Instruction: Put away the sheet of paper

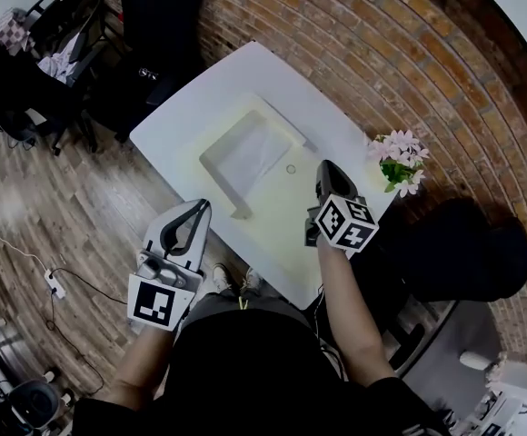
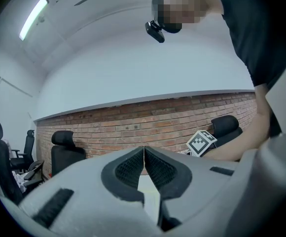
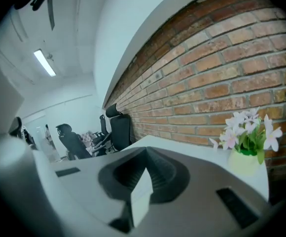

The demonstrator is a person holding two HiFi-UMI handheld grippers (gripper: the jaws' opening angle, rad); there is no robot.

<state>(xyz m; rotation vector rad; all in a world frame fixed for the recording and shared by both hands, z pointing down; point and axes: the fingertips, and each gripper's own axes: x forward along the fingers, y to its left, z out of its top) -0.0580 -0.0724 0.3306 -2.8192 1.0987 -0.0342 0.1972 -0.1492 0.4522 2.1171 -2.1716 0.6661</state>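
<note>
- Table point(image 1: 323, 107) is white and stands against a brick wall point(image 1: 382, 62), with wood floor point(image 1: 64, 216) and black chairs point(image 1: 154, 25) beside the table.
- Sheet of paper point(image 1: 250, 153) lies flat in a tray point(image 1: 211, 166) mid-table, its long side seemingly running across the table.
- My left gripper point(image 1: 200, 207) and right gripper point(image 1: 325, 169) are at the table's near edge, jaws together and empty.

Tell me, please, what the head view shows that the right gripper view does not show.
Only the head view: the sheet of paper on the table, the left tongs, the wooden floor. Only the right gripper view: the ceiling lamp, and that the right tongs are closed and empty. Both: the flowers, the brick wall, black chairs.
</note>
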